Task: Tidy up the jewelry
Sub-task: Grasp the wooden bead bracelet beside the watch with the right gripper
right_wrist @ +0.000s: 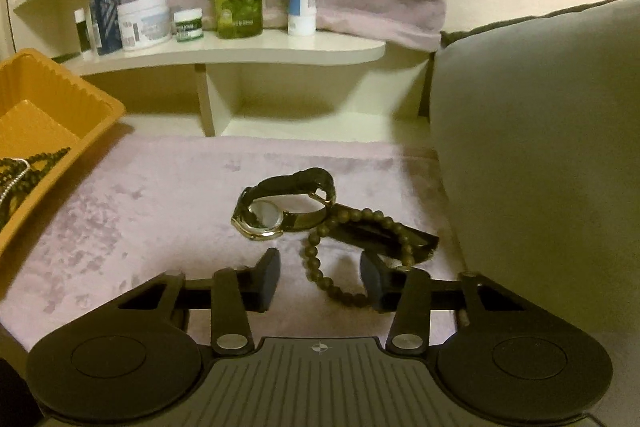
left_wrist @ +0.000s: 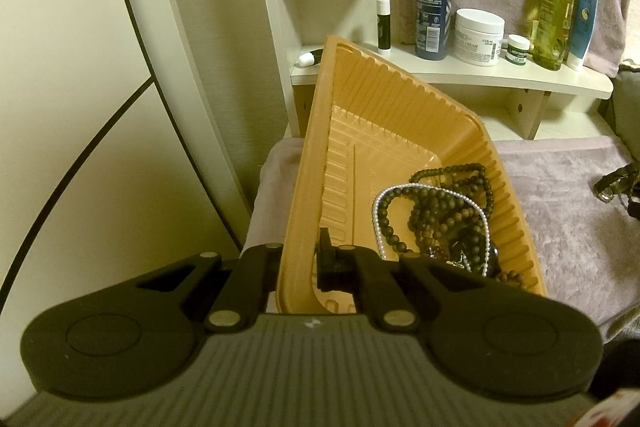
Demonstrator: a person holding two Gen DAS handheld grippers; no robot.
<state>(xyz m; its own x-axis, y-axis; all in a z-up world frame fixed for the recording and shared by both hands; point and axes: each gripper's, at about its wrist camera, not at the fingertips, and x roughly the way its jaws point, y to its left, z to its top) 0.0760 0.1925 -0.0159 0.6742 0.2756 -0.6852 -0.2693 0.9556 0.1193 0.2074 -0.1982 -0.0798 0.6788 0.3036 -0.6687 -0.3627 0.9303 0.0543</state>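
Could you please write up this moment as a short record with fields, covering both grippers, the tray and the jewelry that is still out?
left hand-held gripper: shut on the near wall of the orange tray, which is tilted
tray contents: dark bead strands and a pearl strand, tangled together
right hand-held gripper: open, low over the pink cloth
between its fingers: part of the bead bracelet, pads not pressing on it
still on the cloth: wristwatch, beside the bracelet
shelf behind: bottles and jars

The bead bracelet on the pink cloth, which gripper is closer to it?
Right. The right gripper has the bead bracelet between its open fingers. The left gripper is off at the orange tray, clamped on its rim.
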